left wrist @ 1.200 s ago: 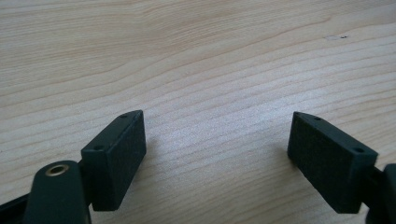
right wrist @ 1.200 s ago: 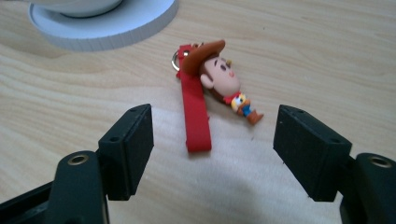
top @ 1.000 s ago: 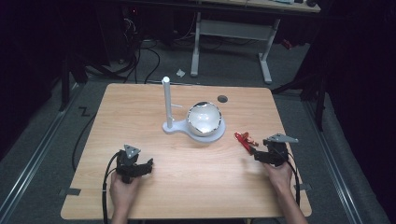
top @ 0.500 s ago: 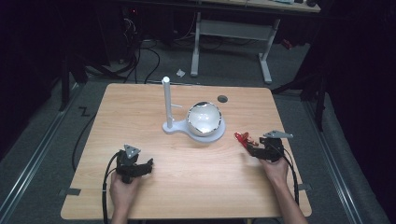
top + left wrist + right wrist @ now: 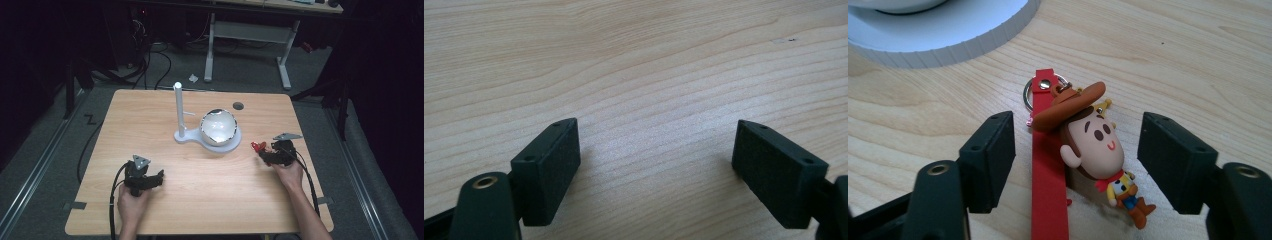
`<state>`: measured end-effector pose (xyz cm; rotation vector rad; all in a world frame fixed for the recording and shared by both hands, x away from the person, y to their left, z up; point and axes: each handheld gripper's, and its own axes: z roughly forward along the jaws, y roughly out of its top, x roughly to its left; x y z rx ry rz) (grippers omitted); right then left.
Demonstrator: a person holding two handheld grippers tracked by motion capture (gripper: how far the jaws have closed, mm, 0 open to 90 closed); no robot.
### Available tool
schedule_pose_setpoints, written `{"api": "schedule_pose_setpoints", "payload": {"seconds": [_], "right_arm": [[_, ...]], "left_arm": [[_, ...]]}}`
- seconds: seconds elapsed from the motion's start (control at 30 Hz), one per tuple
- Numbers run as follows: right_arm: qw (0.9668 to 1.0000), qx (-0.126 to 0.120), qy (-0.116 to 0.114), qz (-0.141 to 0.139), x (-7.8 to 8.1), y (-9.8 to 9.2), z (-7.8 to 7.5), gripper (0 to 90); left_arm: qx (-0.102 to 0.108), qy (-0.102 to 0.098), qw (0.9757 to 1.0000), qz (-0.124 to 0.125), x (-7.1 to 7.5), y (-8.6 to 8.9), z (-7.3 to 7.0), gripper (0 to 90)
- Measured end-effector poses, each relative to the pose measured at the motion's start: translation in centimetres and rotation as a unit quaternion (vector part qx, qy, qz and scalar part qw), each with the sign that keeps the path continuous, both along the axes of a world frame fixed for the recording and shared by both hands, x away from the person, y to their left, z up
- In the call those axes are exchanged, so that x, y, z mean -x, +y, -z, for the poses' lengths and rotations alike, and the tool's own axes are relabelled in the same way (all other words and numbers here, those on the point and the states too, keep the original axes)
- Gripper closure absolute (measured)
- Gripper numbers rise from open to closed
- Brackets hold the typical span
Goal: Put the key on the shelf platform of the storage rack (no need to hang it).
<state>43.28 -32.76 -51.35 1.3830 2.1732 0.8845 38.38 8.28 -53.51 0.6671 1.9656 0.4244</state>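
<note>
Nearest the person, two hands come in over the near edge of the wooden table (image 5: 200,200), one gripper in each. The left gripper (image 5: 159,176) lies low near the front left of the table, its hand (image 5: 131,204) wrapped around the body from behind. Its jaws stand wide apart with only bare wood between them, holding nothing.

On the right, the right hand (image 5: 289,172) reaches further in, forearm angled toward the middle of the table, with the right gripper (image 5: 1075,150) pointing inward and left. Its jaws have just been closing a little and are open wide, one on each side of a single keychain (image 5: 1083,150): one small cowboy figure with a brown hat, one red strap (image 5: 1048,200) and one metal ring (image 5: 1030,90). The keychain lies flat on the wood between the pads, which do not press on it.

Beyond it stands one white stand (image 5: 187,136), its round base just past the keychain, carrying one shiny bowl (image 5: 218,126) and one upright white post (image 5: 177,107). Further back, one dark round hole (image 5: 238,105) sits in the tabletop.
</note>
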Motion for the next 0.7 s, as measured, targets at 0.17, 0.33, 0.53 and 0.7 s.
{"api": "schedule_pose_setpoints", "payload": {"seconds": [0.17,0.33,0.53,0.7], "right_arm": [[0.9999,0.008,0.008,0.002,-0.33,-0.07,0.50,36.2],[0.9997,0.015,0.016,-0.011,-0.41,0.01,0.90,45.8],[0.9996,0.012,0.006,-0.027,-0.25,0.26,0.94,62.6],[0.9994,0.017,0.008,-0.027,-0.29,0.42,0.85,63.5]], "left_arm": [[-0.004,-0.002,1.0000,0.002,0.00,0.04,0.04,19.8],[-0.003,-0.002,1.0000,0.002,0.00,0.04,0.04,19.8],[-0.003,-0.002,1.0000,0.002,0.00,0.04,0.04,19.8],[-0.005,-0.002,1.0000,0.003,0.01,0.05,0.05,19.8]]}}
